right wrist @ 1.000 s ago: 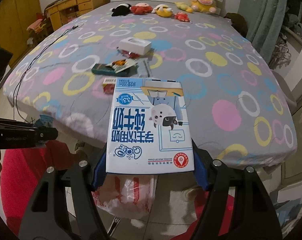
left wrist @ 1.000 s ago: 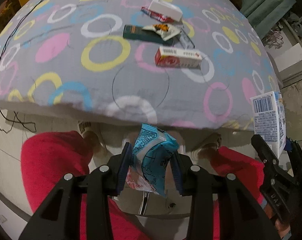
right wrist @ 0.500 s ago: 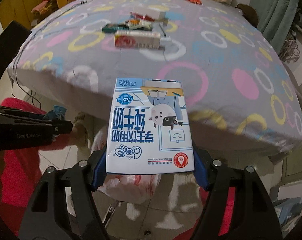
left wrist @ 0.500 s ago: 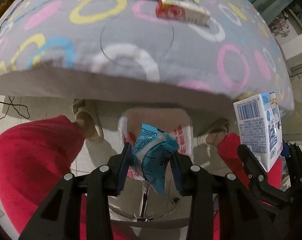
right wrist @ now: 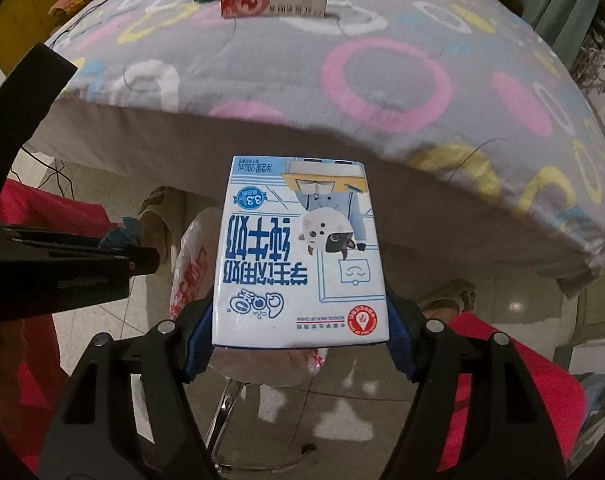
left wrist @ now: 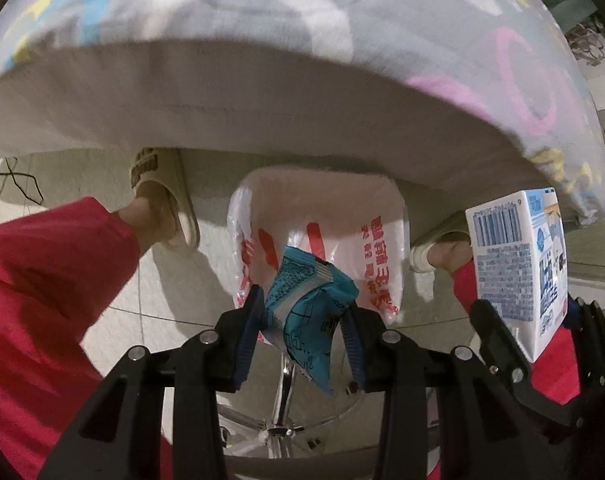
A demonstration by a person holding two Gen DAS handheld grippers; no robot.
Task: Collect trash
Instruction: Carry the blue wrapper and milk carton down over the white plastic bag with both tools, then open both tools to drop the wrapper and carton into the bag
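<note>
My left gripper is shut on a crumpled teal snack wrapper and points down over a white plastic trash bag with red print on the floor. My right gripper is shut on a blue-and-white milk carton, held above the same trash bag. In the left wrist view the milk carton shows at the right edge. On the bed lie a red-and-white box and more litter behind it.
The bed with its ring-patterned grey cover overhangs the bag. A person's red trouser legs and slippered feet flank the bag. A chrome chair base stands on the tiled floor below the grippers.
Both grippers have sunk from above the bed to below its edge, still holding the wrapper and the carton. The trash bag has come into view and grown larger beneath them.
</note>
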